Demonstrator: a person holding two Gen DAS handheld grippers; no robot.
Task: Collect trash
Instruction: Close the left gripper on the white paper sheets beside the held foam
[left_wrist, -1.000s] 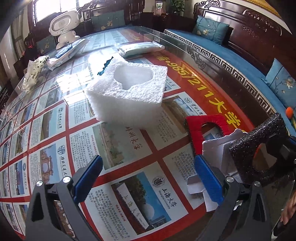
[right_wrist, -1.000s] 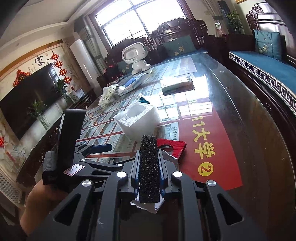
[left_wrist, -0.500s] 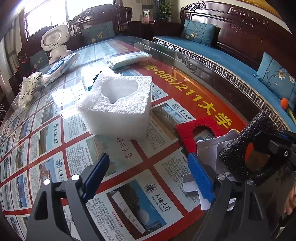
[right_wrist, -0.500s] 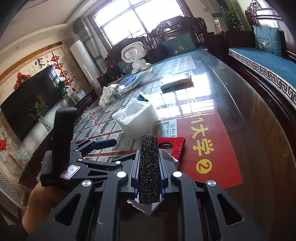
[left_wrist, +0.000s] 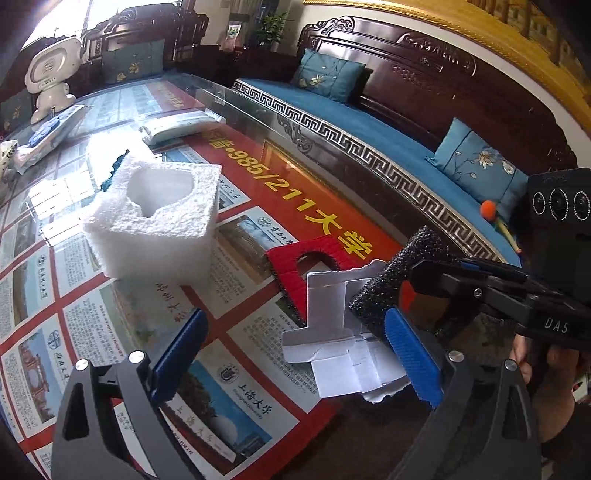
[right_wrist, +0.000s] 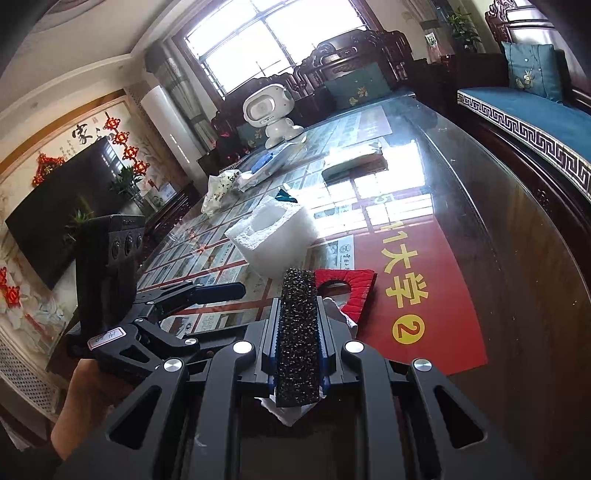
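Note:
My right gripper (right_wrist: 298, 308) is shut on a black foam piece (right_wrist: 298, 332), held edge-up just above the table. In the left wrist view the same black foam (left_wrist: 384, 291) hangs at the right in that gripper (left_wrist: 415, 280). Below it lies a torn white cardboard piece (left_wrist: 332, 332), with a red foam piece (left_wrist: 291, 266) with a round cut-out behind it. A white foam block (left_wrist: 155, 218) with a hollow top stands further back on the left. My left gripper (left_wrist: 295, 321) is open, its jaws opening, with only table between them; its right finger (left_wrist: 410, 354) is beside the cardboard.
The glass table top (left_wrist: 258, 387) covers printed posters. A white toy robot (left_wrist: 51, 81), plastic packets (left_wrist: 48, 133) and a flat white package (left_wrist: 177, 125) sit at the far end. A wooden sofa with blue cushions (left_wrist: 332, 122) runs along the right edge. A hand (left_wrist: 554, 365) holds the right gripper.
The left wrist view has turned, so the foam block and red piece sit further left and the sofa shows more. Its jaws narrowed, then widened again. The right gripper kept still with the black foam.

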